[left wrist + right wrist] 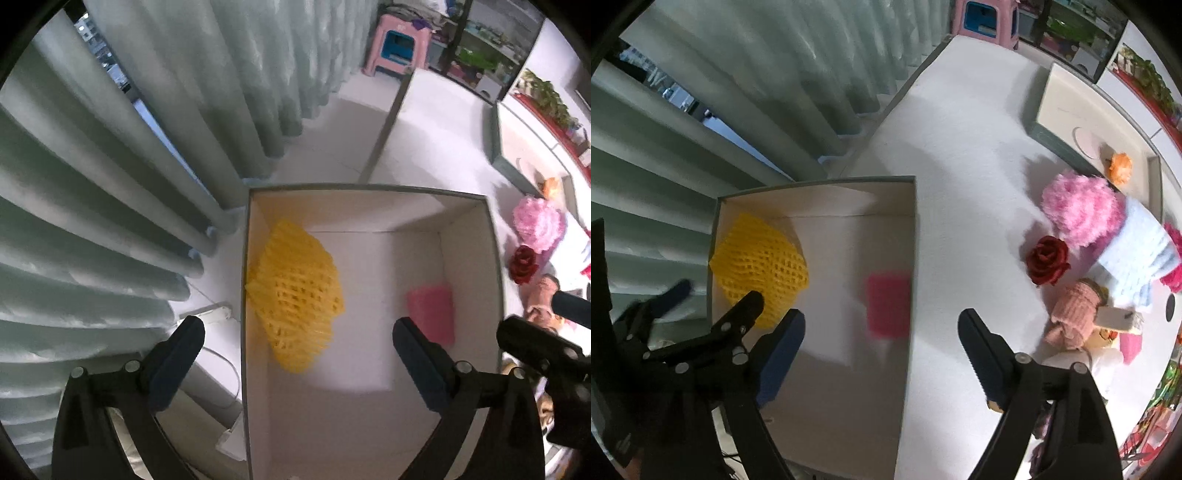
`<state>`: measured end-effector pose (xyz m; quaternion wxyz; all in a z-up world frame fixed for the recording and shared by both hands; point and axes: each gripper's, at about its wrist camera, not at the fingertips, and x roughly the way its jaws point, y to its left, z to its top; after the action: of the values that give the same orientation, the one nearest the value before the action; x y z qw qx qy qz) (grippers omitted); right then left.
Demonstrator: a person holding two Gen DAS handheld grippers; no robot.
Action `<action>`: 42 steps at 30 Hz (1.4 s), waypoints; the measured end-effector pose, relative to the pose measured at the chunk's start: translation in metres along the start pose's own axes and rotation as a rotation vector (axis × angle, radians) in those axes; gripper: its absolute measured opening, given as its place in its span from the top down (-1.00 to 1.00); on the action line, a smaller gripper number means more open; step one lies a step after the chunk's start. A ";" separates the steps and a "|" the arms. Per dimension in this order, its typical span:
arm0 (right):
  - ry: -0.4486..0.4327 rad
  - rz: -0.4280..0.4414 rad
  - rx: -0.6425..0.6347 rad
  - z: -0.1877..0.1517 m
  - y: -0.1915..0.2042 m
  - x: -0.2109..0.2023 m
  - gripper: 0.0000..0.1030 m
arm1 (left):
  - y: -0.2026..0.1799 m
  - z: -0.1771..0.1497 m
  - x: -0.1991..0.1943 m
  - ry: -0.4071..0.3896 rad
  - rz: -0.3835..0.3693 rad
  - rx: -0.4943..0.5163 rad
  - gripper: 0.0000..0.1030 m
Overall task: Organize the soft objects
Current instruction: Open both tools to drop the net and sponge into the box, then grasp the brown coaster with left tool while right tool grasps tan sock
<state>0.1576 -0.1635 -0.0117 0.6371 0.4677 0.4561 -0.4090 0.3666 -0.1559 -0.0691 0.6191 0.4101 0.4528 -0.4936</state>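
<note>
Both the left hand-held gripper (295, 350) and right hand-held gripper (881, 345) are spread apart, empty. The remaining soft objects (1082, 210) lie to its right; a loose pinch could drop one outside the box (912, 258).

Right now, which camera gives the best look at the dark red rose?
The right wrist view. There the red rose lies whole and sharp on the white table, beside the fluffy pink ball. The left wrist view catches it small and distorted at its right edge.
</note>
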 end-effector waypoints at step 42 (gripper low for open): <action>-0.019 0.013 0.503 -0.193 -0.248 -0.061 -0.99 | -0.235 -0.072 -0.032 0.101 -0.046 0.349 -0.99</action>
<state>-0.1314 -0.0272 -0.0366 0.5074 0.6107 0.3308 -0.5100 0.1211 -0.1210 -0.0711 0.5037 0.5249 0.3999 -0.5575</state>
